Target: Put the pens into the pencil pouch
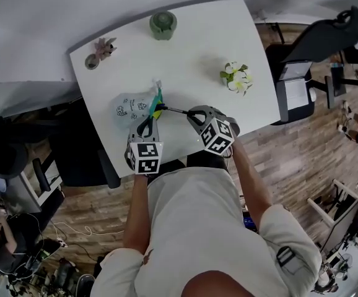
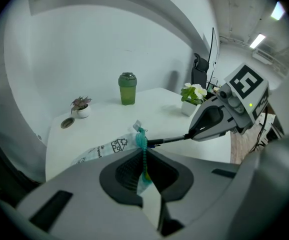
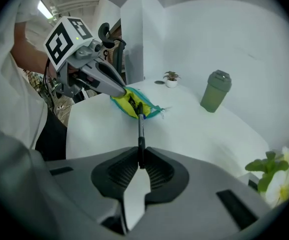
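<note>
The left claw (image 2: 144, 165) pinches the pouch (image 2: 102, 149) rim; the right claw (image 3: 140, 160), clamped on a pen (image 3: 140, 128), likely must push it in ahead.

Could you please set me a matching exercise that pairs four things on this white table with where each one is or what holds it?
Things:
1. thin black pen
2. translucent printed pencil pouch with teal zip
3. green lidded tumbler
4. white-flowered potted plant

Places or states:
A. stands at the far edge of the white table
B. pinched in the shut left gripper
C. stands toward the table's right edge, as the head view shows it
D. clamped in the shut right gripper, tip at the pouch's mouth

Pairs: 1-D, 2-B, 3-A, 4-C.
</note>
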Available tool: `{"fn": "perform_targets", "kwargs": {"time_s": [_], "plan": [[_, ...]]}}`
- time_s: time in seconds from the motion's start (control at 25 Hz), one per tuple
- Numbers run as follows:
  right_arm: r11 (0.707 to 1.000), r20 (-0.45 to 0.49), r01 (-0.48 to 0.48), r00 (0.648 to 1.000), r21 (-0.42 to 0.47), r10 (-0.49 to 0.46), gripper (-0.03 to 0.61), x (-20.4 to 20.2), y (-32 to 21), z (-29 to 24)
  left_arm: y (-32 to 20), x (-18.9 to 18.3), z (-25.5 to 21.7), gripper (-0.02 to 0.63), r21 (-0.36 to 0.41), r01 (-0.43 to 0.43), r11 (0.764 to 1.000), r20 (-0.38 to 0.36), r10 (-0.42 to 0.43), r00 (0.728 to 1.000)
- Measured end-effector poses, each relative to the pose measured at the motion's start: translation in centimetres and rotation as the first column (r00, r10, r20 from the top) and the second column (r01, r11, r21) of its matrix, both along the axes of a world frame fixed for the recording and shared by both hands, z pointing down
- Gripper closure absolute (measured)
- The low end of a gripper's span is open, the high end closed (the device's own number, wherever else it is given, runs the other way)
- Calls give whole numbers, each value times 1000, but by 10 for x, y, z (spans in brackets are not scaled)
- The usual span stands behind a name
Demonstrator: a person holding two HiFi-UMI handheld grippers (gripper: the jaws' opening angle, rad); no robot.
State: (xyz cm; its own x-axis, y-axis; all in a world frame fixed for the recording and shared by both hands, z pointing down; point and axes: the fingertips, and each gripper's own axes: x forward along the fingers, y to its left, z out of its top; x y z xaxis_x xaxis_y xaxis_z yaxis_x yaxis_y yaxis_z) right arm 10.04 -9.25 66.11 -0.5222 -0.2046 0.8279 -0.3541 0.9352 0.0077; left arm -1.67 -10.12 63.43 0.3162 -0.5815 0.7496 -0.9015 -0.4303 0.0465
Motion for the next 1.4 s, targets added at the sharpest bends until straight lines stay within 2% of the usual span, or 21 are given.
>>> {"fn": "perform_targets", "kwargs": {"time_s": [0.32, 0.84, 1.0, 1.2, 1.4], "plan": [[997, 9, 82, 997, 12, -82, 532, -41, -4, 0, 9, -6, -6, 601, 15, 0, 1000, -17, 0, 1000], [991, 57, 126, 990, 35, -128, 532, -107, -10, 2, 19, -16, -10, 601, 29, 10, 1000, -55, -8, 998], [995, 96, 98, 990, 25, -100, 531, -123, -13, 7, 20, -18, -9, 601, 31, 9, 999, -71, -7, 997], [1000, 190, 0, 982, -1, 1, 523, -139, -16, 16, 22, -19, 0, 601, 18, 7, 1000, -96, -5, 995], [998, 180, -70, 981, 12, 66, 489, -135, -14, 23, 25, -19, 14, 600, -1, -20, 1000, -89, 19, 996]]}}
